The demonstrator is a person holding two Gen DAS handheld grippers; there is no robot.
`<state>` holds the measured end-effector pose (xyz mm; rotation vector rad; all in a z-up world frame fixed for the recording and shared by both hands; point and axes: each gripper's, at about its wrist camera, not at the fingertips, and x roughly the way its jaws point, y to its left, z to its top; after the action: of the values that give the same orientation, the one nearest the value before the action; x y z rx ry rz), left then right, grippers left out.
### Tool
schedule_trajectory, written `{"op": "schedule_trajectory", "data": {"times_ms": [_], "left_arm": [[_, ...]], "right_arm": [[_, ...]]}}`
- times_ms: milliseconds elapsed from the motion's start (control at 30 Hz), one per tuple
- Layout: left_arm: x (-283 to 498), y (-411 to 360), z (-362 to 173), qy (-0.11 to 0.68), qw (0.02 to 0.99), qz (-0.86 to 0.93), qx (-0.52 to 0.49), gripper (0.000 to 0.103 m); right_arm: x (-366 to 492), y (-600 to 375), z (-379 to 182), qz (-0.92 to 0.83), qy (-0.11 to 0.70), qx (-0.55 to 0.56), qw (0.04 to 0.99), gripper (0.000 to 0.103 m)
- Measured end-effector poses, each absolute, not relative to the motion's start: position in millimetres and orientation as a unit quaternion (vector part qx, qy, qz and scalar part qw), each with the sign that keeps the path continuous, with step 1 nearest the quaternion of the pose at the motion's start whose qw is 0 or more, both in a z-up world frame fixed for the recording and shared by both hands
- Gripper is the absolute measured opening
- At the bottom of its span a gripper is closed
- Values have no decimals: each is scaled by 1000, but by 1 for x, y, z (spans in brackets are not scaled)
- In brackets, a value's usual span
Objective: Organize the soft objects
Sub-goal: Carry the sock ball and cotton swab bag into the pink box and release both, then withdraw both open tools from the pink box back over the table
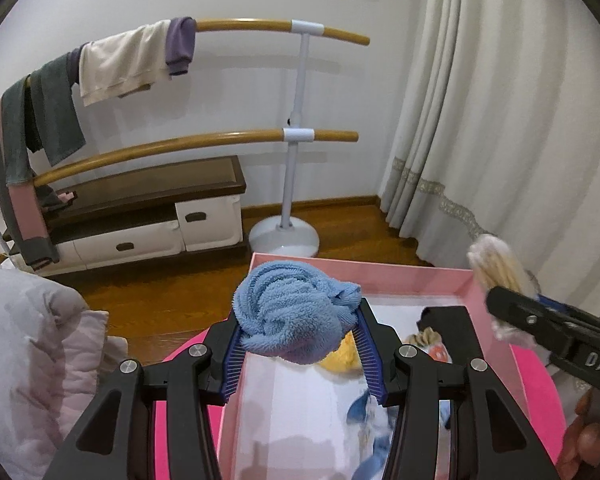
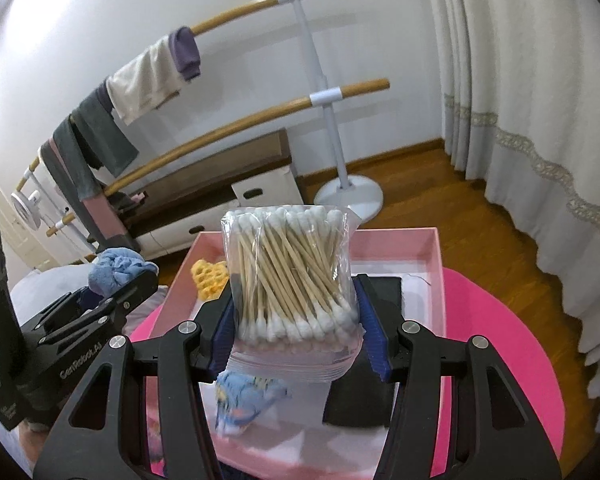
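My left gripper (image 1: pixel 300 340) is shut on a balled light-blue towel (image 1: pixel 292 312) and holds it above the left part of the pink box (image 1: pixel 420 270). My right gripper (image 2: pixel 296 324) is shut on a clear bag of cotton swabs (image 2: pixel 292 268), held above the same box (image 2: pixel 436 248). The swab bag also shows at the right of the left wrist view (image 1: pixel 496 260). The towel shows at the left of the right wrist view (image 2: pixel 116 268). In the box lie a yellow knitted piece (image 2: pixel 210 276), a blue patterned cloth (image 2: pixel 244 400) and a black item (image 2: pixel 380 392).
The box sits on a bright pink round surface (image 2: pixel 500 340). A pale quilt (image 1: pixel 32 352) lies to the left. A barre stand (image 1: pixel 296 136) draped with clothes, a low cabinet (image 1: pixel 148 216) and a cream curtain (image 1: pixel 500 120) stand behind on the wooden floor.
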<state>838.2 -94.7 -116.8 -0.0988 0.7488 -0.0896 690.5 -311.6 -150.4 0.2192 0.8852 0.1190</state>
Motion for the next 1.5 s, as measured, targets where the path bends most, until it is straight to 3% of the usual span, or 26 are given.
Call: {"op": "schedule_trajectory", "data": {"times_ms": [333, 433, 533, 600, 667, 733, 767, 1000, 1500], "left_arm": [[929, -107, -146, 392, 917, -52, -45, 47], [945, -110, -152, 396, 916, -51, -38, 54], [947, -110, -153, 393, 917, -49, -36, 68], [939, -110, -152, 386, 921, -45, -35, 80], [932, -106, -149, 378, 924, -39, -36, 87], [925, -100, -145, 369, 928, -34, -40, 96], [923, -97, -142, 364, 930, -29, -43, 102], [881, -79, -120, 330, 943, -14, -50, 103], [693, -89, -98, 257, 966, -16, -26, 103]], "right_arm": [[727, -318, -186, 56, 464, 120, 876, 52], [732, -320, -191, 53, 471, 123, 872, 61], [734, -326, -193, 52, 471, 142, 869, 68], [729, -329, -191, 48, 465, 149, 871, 86], [723, -332, -186, 43, 456, 153, 876, 90], [715, -336, -179, 34, 447, 161, 879, 103], [710, -338, -175, 29, 442, 162, 882, 103], [663, -337, -143, 20, 410, 158, 898, 103], [540, -307, -70, 17, 334, 128, 934, 103]]}}
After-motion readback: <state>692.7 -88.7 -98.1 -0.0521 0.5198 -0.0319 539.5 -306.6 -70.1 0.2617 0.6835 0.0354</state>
